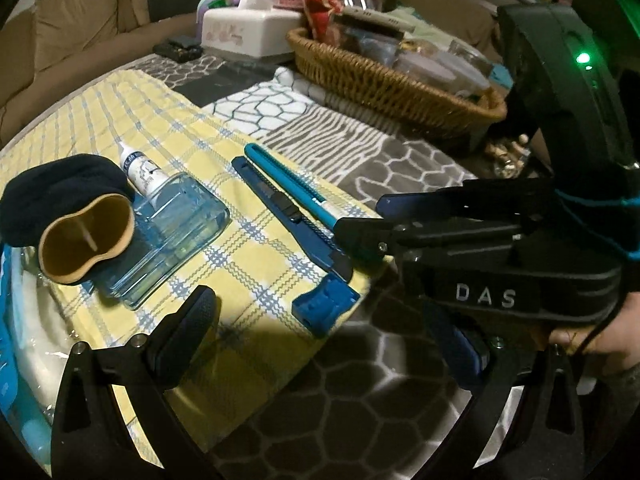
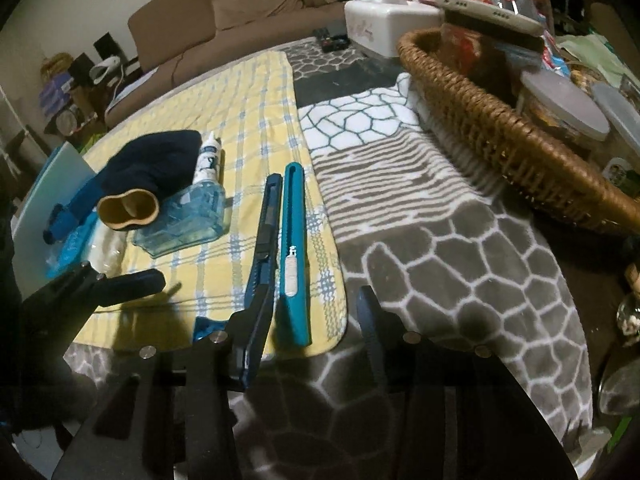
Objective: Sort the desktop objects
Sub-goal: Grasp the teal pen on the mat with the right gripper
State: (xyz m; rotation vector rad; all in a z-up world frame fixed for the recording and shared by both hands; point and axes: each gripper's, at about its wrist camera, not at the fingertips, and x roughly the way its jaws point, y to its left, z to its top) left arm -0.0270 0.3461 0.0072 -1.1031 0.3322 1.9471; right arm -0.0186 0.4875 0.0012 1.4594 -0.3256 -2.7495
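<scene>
On a yellow plaid cloth [image 1: 224,152] lie a dark blue utility knife [image 1: 288,220], a teal utility knife [image 1: 288,178], a clear blue glass bottle [image 1: 172,232] with a white cap, and a dark knit holder with a tan rim [image 1: 86,236]. My left gripper [image 1: 332,336] is open and empty over the cloth's near edge. My right gripper [image 2: 304,312] is open at the near ends of the dark blue knife [image 2: 262,240] and teal knife [image 2: 294,240]; the teal knife end lies between its fingers. In the left view it [image 1: 360,216] reaches in from the right.
A wicker basket [image 1: 384,84] full of containers stands at the back right, also in the right wrist view [image 2: 500,136]. A white tissue box [image 1: 244,28] sits behind. A grey patterned blanket [image 2: 440,248] covers the table. A brown sofa [image 2: 240,12] lies beyond.
</scene>
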